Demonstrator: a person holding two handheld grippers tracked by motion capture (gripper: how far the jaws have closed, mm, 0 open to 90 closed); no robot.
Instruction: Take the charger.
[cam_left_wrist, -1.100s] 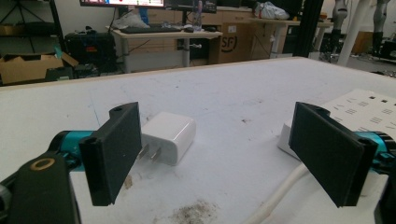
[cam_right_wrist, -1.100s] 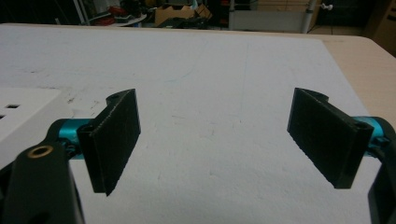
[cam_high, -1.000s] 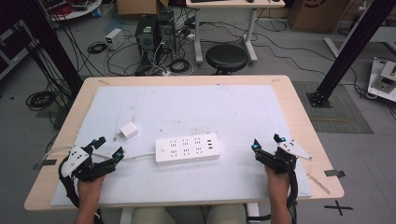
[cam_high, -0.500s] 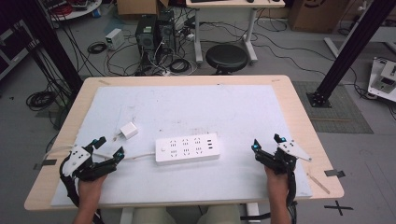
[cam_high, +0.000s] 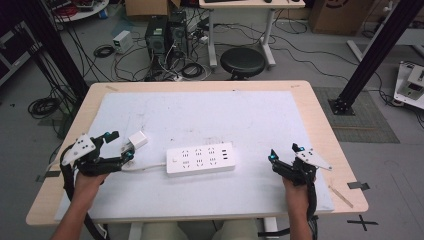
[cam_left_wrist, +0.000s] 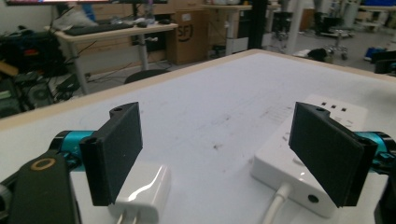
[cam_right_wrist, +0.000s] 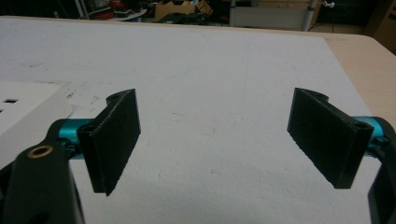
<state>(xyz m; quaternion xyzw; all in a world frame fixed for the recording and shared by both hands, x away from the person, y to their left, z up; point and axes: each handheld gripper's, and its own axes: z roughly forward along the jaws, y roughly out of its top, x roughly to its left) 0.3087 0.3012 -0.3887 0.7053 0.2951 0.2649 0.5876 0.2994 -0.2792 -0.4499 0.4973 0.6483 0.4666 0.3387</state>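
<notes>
White charger plug (cam_high: 138, 139) lies on the white mat of the bench (cam_high: 320, 120), near its left side, just beyond the tips of the left claw (cam_high: 118, 146). In the left gripper view the plug (cam_left_wrist: 142, 192) sits low at the left jaw; its prongs point toward the camera and are cut off by the bottom edge, and the jaw covers part of its left side. Contact between jaw and plug cannot be made out.

White power strip (cam_high: 201, 160) lies flat near the middle of the front half of the mat, sockets up. Its cable (cam_high: 145, 168) leaves the left end and runs toward the left hand, where it goes out of sight under the claw. In the left gripper view the strip's near end (cam_left_wrist: 289, 163) sits between the jaws toward the right one, partly hidden behind it.

Left claw: jaws wide apart, holding nothing.

Right claw (cam_high: 283, 156) rests at the front right of the mat, well apart from the strip, jaws wide apart and empty; bare mat lies between them in the right gripper view (cam_right_wrist: 215, 140). A corner of the strip (cam_right_wrist: 28, 109) shows at that view's left edge, mostly cut off
</notes>
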